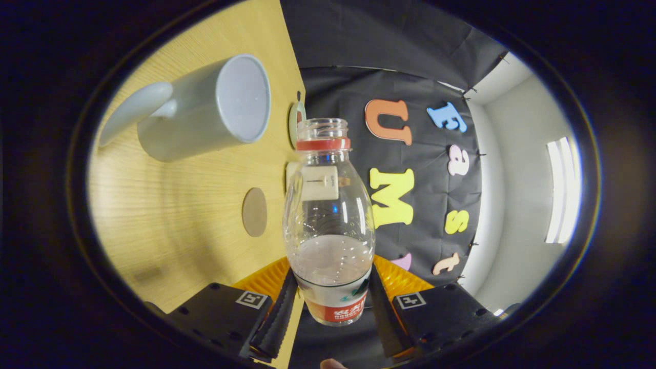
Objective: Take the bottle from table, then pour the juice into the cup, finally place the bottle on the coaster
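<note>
Plainly, the claw [330, 302] is clamped on a clear plastic bottle [329, 215] with a red neck ring and a red-and-white label: both fingers [279, 312] press against its lower body from either side, at the label band. The bottle sits between the fingers and reaches out ahead of them, its open, capless mouth pointing away from the camera. A little pale liquid shows inside, gathered in the lower half near the fingers. The whole view is rolled, so the light wooden counter [169, 225] stands like a wall on one side of the bottle. On it, beyond the fingers and well apart from the bottle's neck, is a white ceramic cup [205, 110] with a handle, its opening turned towards the bottle's side. A round brown coaster [254, 211] lies flat on the counter, nearer the fingers than the cup, just beside the bottle's body.
</note>
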`<state>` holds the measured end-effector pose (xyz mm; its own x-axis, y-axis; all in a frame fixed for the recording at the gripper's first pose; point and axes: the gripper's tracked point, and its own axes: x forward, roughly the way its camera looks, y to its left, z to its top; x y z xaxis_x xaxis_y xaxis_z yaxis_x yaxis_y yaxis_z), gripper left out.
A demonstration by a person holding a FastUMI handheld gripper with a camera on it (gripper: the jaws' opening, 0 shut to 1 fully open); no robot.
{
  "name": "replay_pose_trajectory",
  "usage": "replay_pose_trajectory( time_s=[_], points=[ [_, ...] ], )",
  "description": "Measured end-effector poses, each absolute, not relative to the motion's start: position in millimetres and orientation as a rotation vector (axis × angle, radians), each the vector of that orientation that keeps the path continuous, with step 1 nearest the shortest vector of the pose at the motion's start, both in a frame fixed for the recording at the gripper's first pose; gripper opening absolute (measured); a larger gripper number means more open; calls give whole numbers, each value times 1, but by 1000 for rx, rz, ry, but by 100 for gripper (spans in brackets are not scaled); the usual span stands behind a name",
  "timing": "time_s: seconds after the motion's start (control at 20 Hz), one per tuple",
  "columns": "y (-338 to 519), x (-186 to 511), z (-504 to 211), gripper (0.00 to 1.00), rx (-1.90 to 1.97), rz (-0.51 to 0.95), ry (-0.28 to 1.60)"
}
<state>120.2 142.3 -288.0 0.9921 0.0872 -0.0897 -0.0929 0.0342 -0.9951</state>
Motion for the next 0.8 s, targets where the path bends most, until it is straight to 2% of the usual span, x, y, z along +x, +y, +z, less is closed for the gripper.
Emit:
replay_pose_trajectory(
  time_s=[0.8],
  points=[
    [155, 125, -279, 76, -1620, 161, -30]
  ],
)
